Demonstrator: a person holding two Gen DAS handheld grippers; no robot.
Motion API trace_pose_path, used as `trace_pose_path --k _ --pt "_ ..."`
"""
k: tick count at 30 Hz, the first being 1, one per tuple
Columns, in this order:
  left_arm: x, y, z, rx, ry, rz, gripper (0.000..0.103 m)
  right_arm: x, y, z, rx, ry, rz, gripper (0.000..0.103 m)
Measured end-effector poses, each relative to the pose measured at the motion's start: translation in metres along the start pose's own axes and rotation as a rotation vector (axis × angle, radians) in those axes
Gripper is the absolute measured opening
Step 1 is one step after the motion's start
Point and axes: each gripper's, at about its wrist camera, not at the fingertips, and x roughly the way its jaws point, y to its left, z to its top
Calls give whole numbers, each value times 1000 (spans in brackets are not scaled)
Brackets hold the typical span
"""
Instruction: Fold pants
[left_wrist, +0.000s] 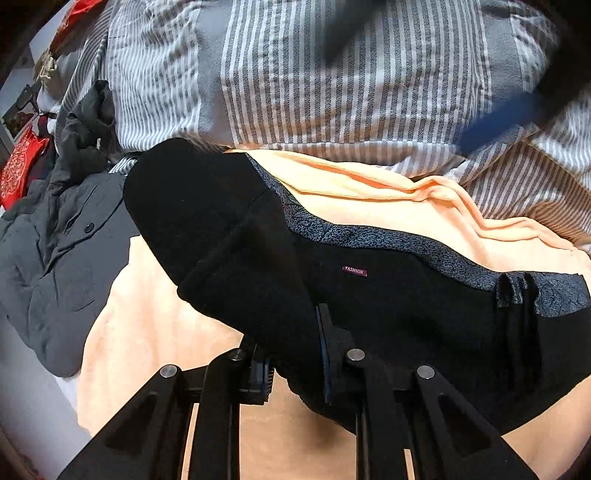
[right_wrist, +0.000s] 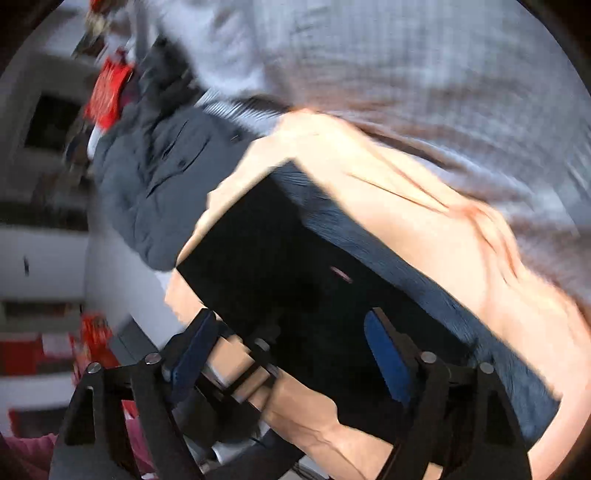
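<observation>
Black pants with a grey patterned waistband and a small FASHION label lie across a peach blanket. One end is folded over into a thick black roll. My left gripper is shut on a fold of the black cloth at the near edge and lifts it. In the blurred right wrist view the pants show as a dark block. My right gripper hangs above them with its blue pads wide apart and nothing pinched between them.
A striped grey and white duvet is bunched behind the blanket. At the left lies a grey buttoned jacket, with red patterned items beyond it. The bed's edge runs down the left side. A blurred blue and black shape crosses the upper right.
</observation>
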Motion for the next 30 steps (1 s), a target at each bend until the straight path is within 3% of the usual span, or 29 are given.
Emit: trace_pose_path --k 8,13,14,15,16,17,19,25,30 --pt "-2 -7 -3 59 -24 32 20 60 54 51 -127 240 11 90" --pt "-5 -13 -3 83 -36 45 20 98 61 55 -184 371 -125 91" --pt "-6 -14 -2 85 -36 45 20 101 58 54 -179 368 -134 82" --pt "-5 -14 -2 84 -33 41 20 100 53 53 -153 358 -95 69" --pt "-5 -14 -1 83 -27 40 20 98 48 51 -120 344 -60 35" --pt "-5 -14 -1 81 -22 39 20 93 40 49 -89 313 -43 25" --pt "-8 -17 0 90 -25 32 20 79 28 42 -65 246 -21 20" --pt "-43 -51 6 191 -87 -23 20 18 -23 0 58 47 176 18" --pt "-80 -100 12 322 -148 -97 21 -45 -72 -68 188 -152 304 18"
